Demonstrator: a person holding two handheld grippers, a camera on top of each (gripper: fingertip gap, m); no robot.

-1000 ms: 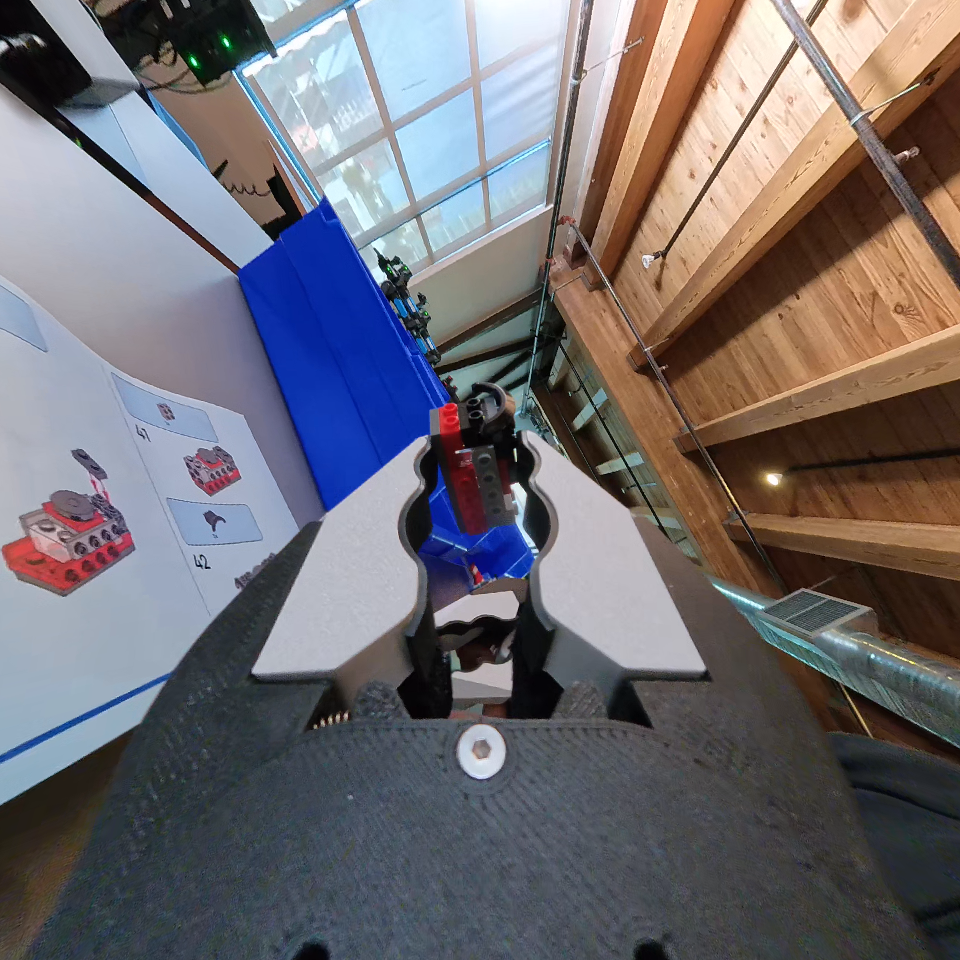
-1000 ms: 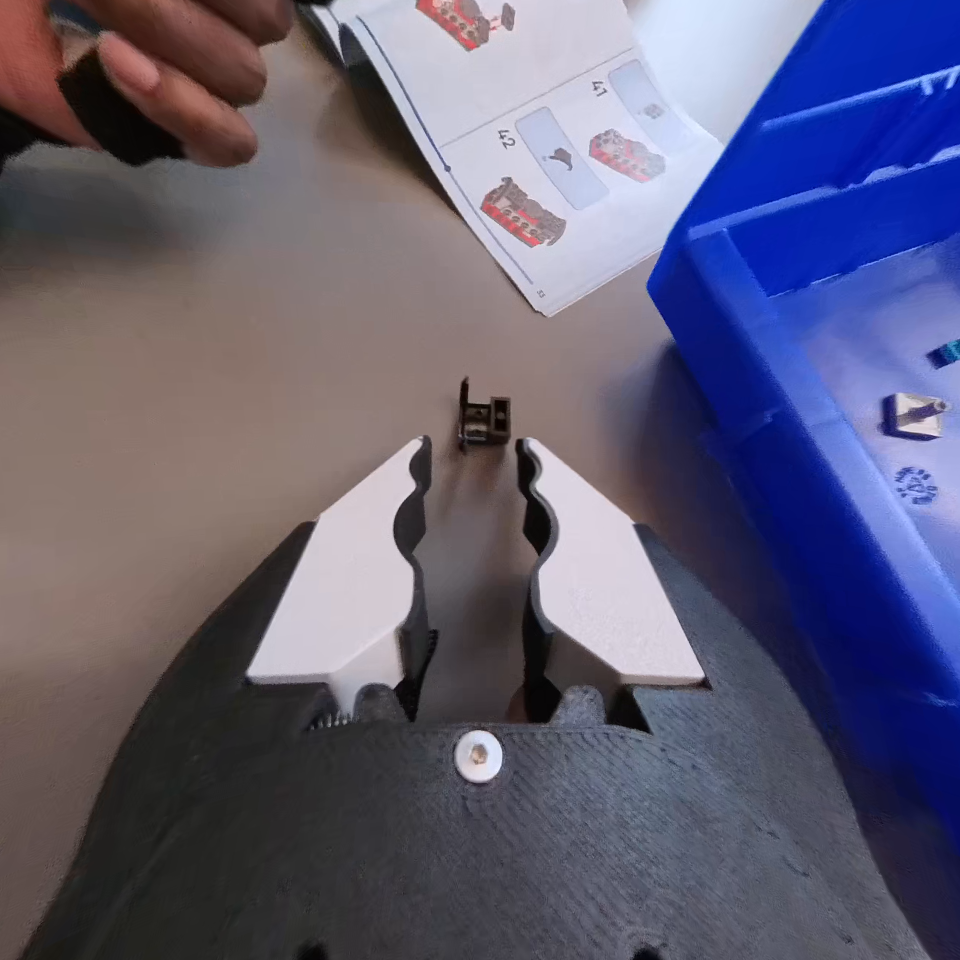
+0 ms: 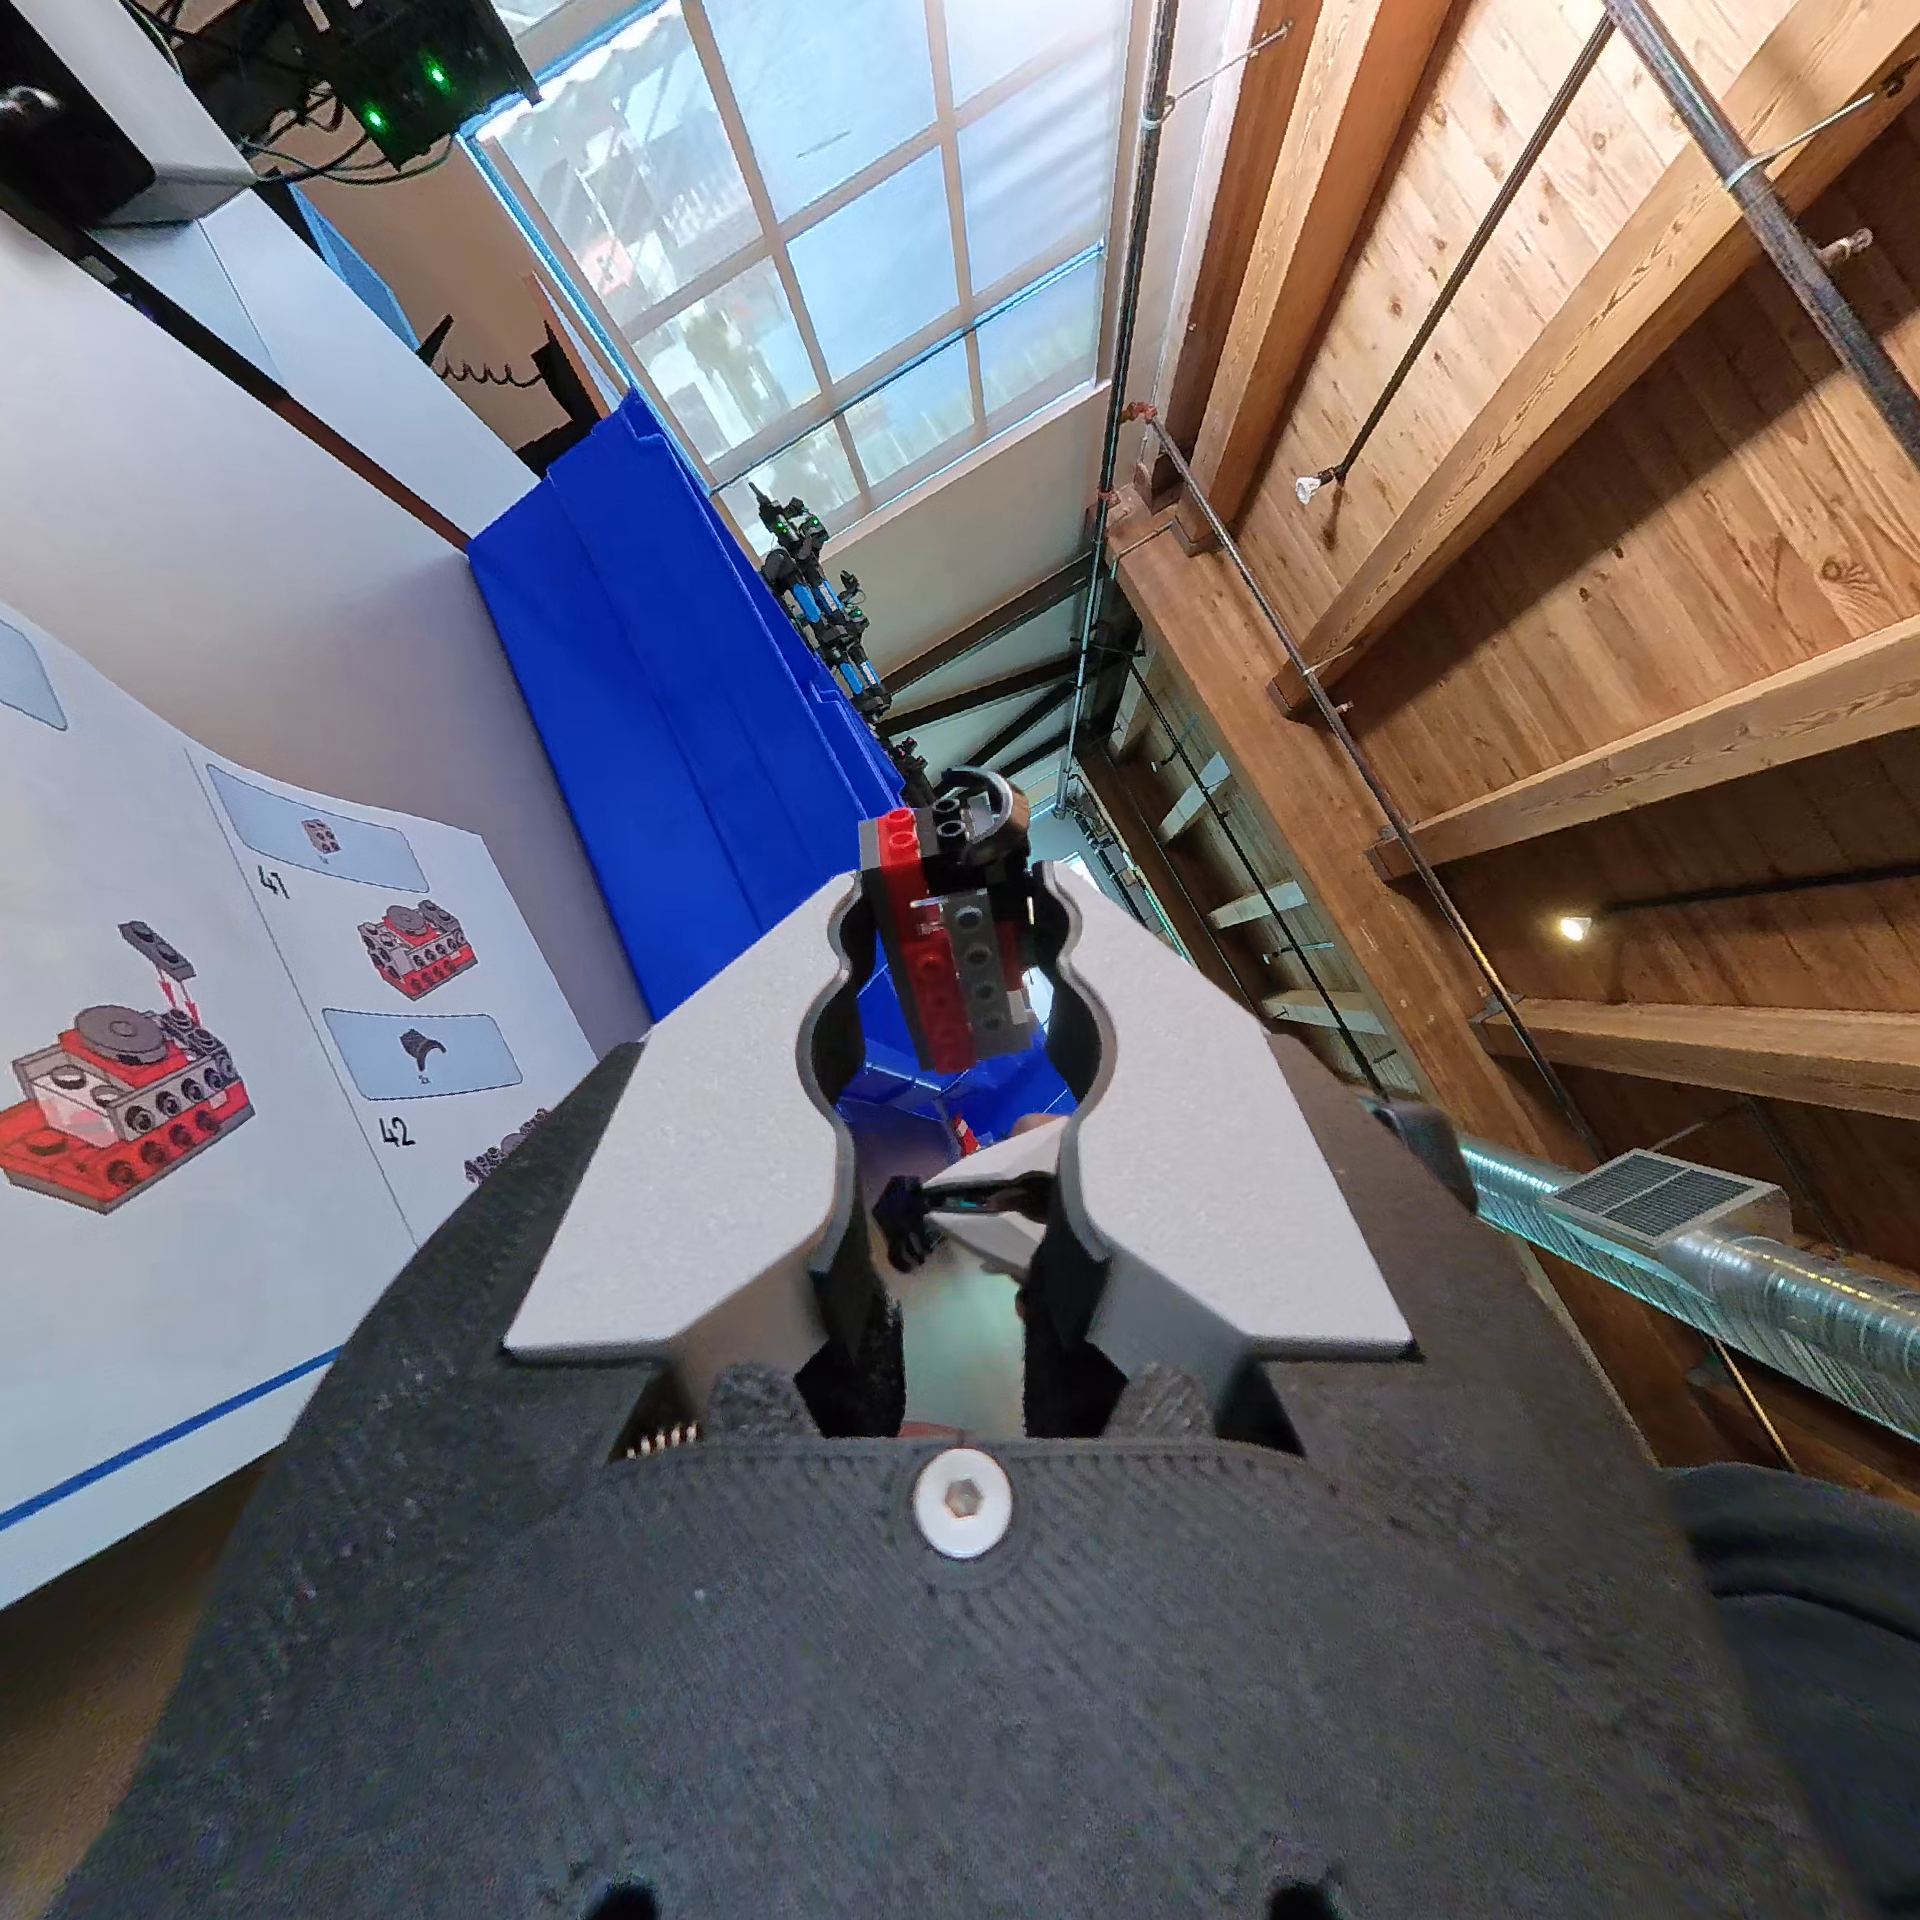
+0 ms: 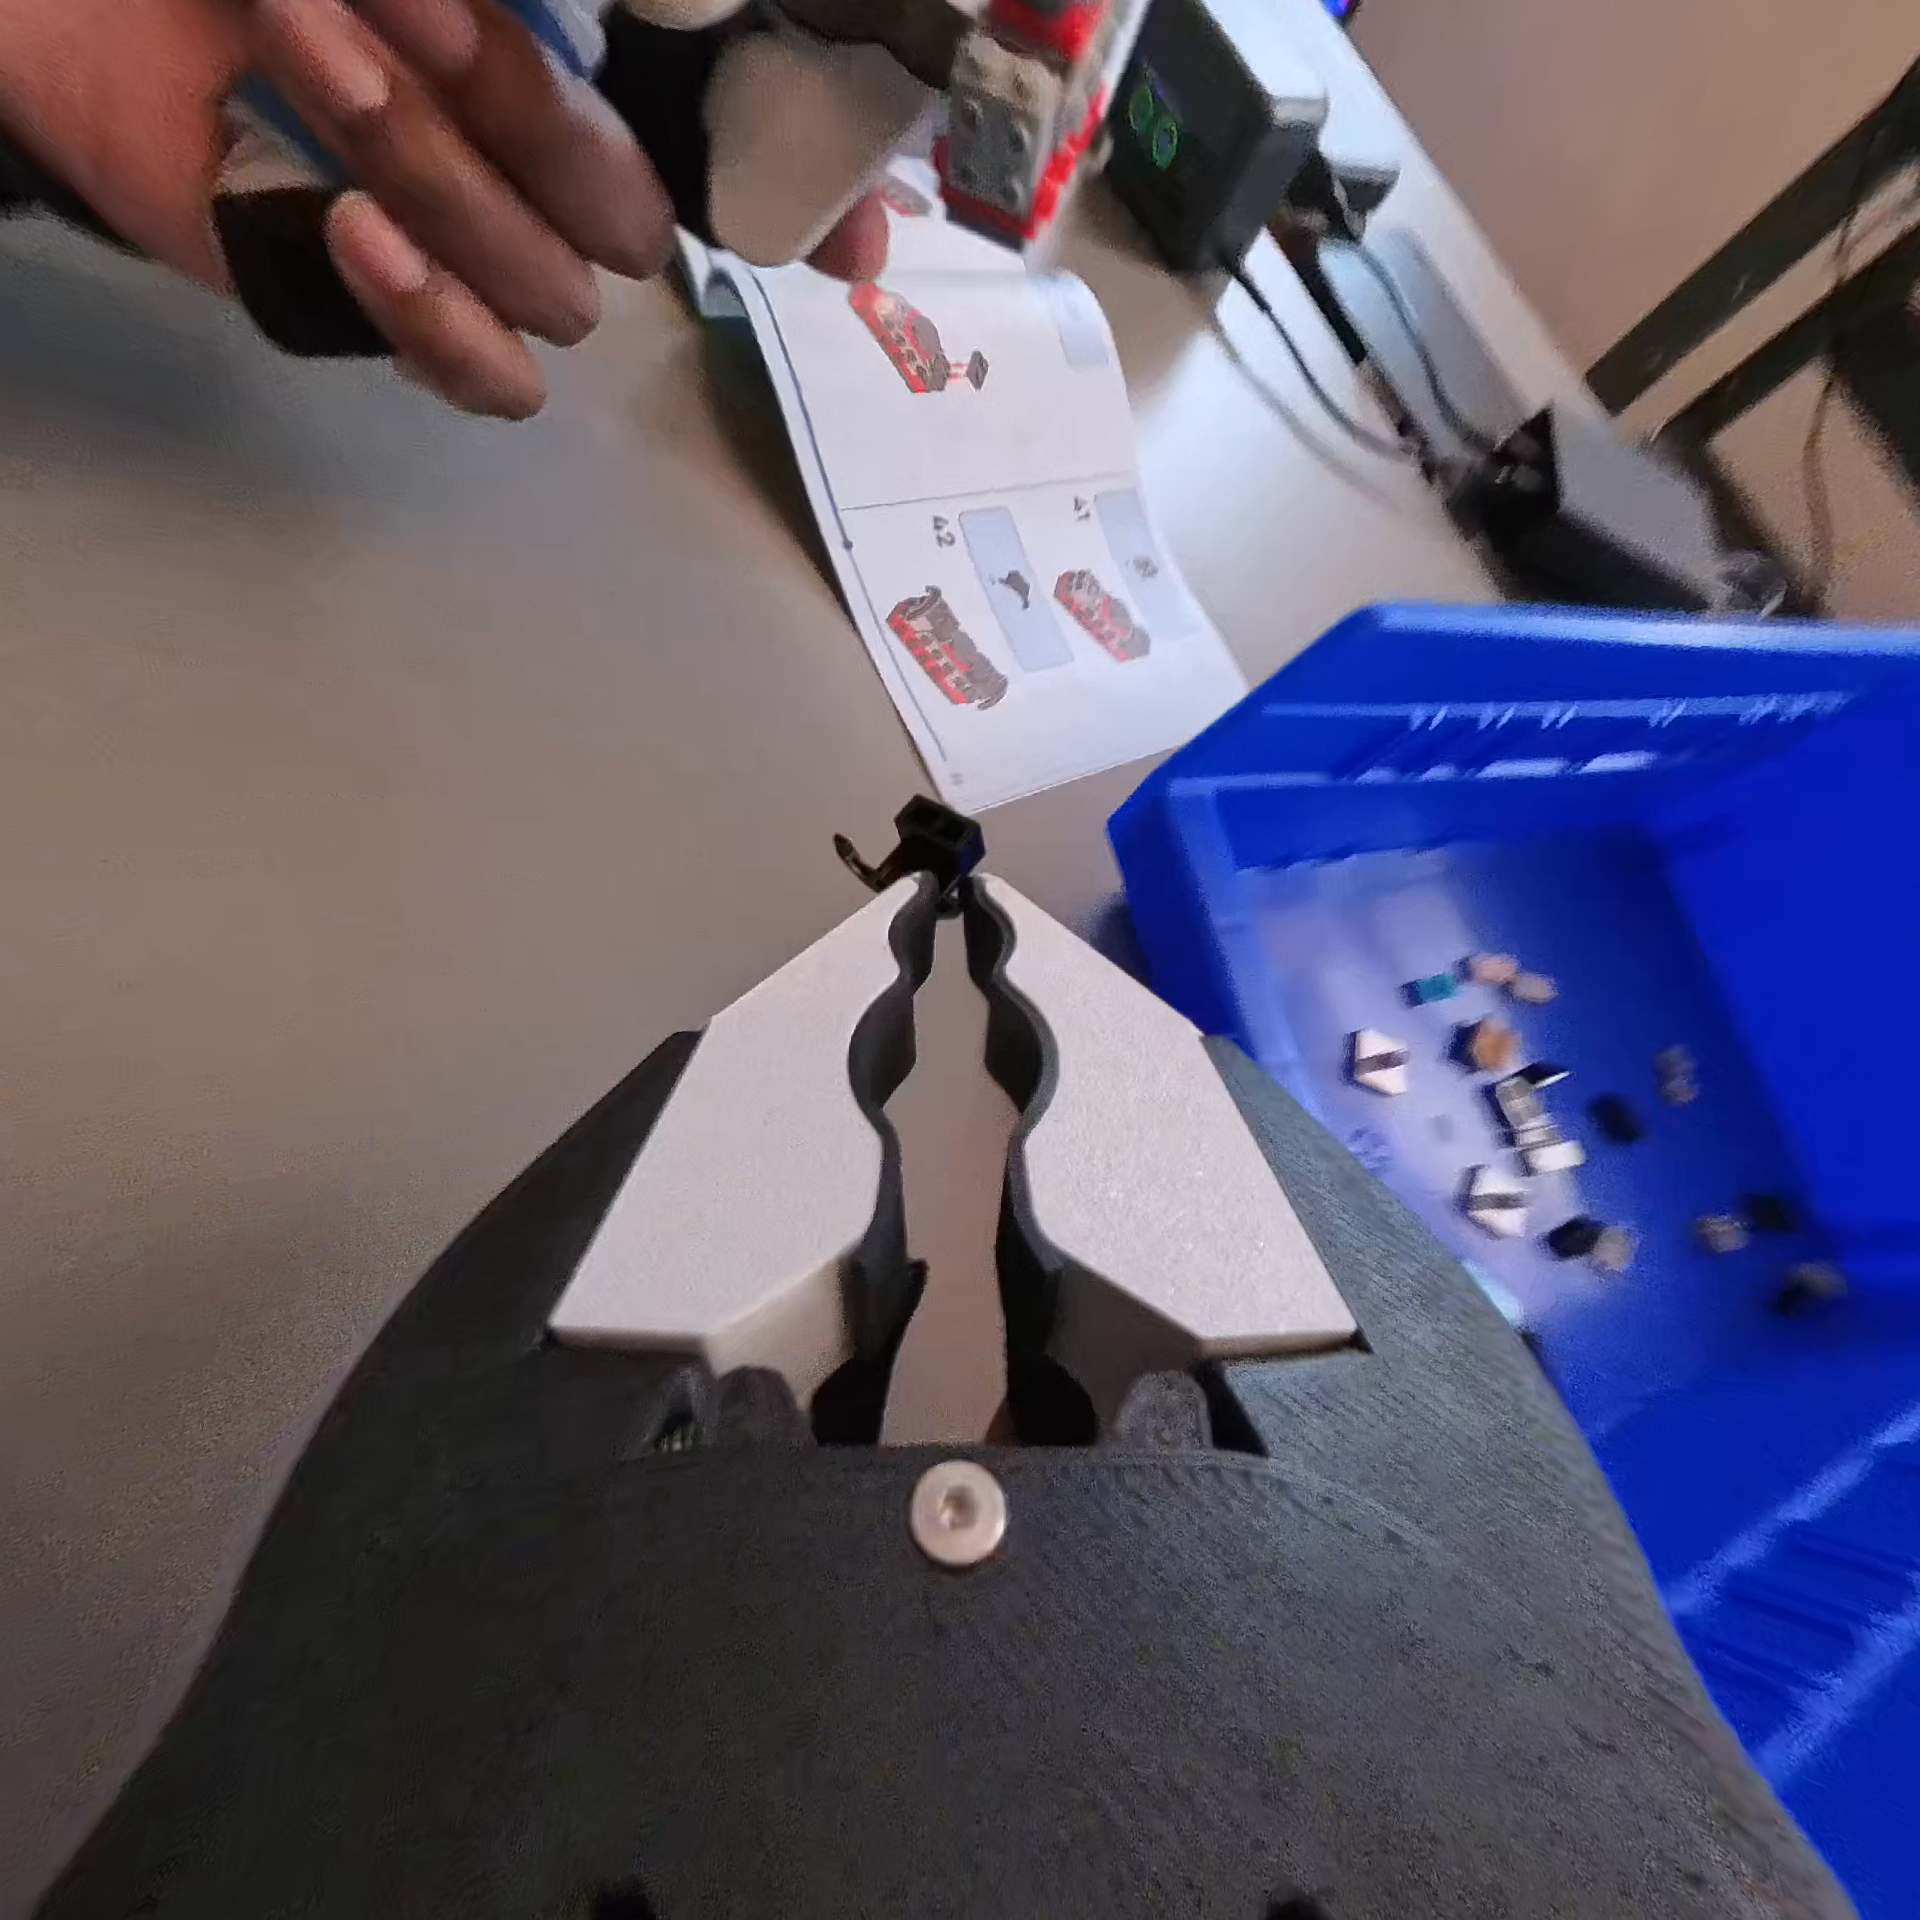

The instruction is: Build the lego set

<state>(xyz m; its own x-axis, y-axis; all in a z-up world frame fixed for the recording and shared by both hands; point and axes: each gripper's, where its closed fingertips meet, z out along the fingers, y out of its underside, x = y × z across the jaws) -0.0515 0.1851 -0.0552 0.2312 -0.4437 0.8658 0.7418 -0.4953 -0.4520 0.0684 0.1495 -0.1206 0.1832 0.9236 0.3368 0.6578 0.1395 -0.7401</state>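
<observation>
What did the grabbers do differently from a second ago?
The right gripper closed its fingers on the small black piece, which lay loose on the table just ahead of the open fingers before, and lifted and tilted, so more of the blue bin shows. The left gripper kept holding the red and grey lego build up in the air, barely moved.

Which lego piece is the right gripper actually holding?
The small black clip piece, pinched at the right gripper's tips above the table. The other loose pieces lie in the blue bin.
</observation>
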